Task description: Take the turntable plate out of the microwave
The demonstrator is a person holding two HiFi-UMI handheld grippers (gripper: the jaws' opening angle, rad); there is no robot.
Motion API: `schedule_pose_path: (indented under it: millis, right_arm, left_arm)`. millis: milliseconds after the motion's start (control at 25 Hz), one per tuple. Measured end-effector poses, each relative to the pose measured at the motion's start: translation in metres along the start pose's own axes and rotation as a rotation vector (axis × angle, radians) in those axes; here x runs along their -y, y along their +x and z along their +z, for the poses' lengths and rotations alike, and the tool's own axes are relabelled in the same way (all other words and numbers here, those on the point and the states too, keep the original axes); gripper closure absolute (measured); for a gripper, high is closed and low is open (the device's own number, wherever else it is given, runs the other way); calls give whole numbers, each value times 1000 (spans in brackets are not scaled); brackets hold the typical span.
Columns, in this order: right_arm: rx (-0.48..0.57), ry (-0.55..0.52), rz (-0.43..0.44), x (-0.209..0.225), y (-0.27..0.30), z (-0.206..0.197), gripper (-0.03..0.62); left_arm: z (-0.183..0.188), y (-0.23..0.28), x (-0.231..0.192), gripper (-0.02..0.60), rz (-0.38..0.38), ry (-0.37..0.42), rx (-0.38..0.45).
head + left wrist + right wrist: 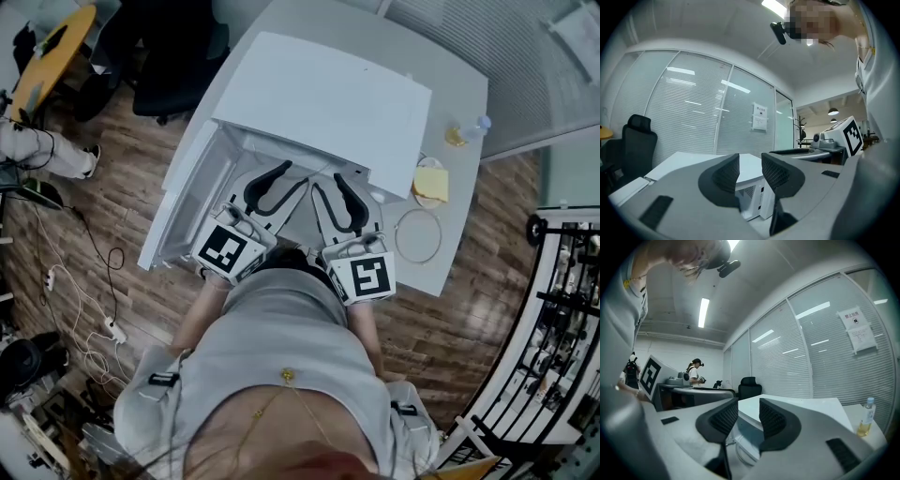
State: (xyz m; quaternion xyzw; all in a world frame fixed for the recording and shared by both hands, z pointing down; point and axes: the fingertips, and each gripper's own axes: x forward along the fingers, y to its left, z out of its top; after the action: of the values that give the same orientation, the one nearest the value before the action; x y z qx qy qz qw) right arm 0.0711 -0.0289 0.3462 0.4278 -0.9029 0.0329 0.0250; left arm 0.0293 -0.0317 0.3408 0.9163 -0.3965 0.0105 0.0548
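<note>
Both grippers sit side by side at the mouth of the microwave, pointing level into it.

Left gripper [294,175]: fingers part-way apart, nothing between the pads. I see only the microwave's white front edge through the gap.

Right gripper [326,181]: same state, fingers apart and empty.

Key relation: in the right gripper view a curved pale rim [740,453] shows low in the gap between the fingers. It is just ahead of and below the tips, inside the cavity. I read that as the turntable plate, lying flat on the cavity floor and not yet lifted. It's round, so there is no long axis to line up on; what matters is that its edge sits under the finger line, not in it.

The two grippers are about equally close to the opening. Only the right one has the rim in its own view, so I'd call the right better placed.

My call on the approach: dip the tips or tilt a finger under the rim, since a level closure would catch nothing.

Microwave [319,94] has its door [173,211] swung fully open on the left, close beside the left gripper.

Further out on the worktop [450,75], right of the microwave, lies a clear round ring [417,234]. I can't tell what it is. Beyond that stands a small bottle [466,131].
</note>
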Motion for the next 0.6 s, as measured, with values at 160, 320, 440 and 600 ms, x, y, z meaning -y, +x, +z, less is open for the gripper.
schedule_pose_path:
  millis: [160, 320, 440, 600]
  right_arm:
    - [-11, 4, -36, 5, 5, -2, 448]
    - [-13, 8, -95, 9, 13, -2, 448]
    - [-13, 20, -145, 10, 21, -1, 448]
    - [-6, 39, -203, 13, 31, 1, 453]
  left_arm:
    - [-1, 7, -3, 431, -28, 23, -11]
    - [-2, 11, -10, 431, -89, 23, -20]
    - [0, 13, -19, 431, -133, 46, -28]
    - [3, 18, -32, 431, -173, 48, -32]
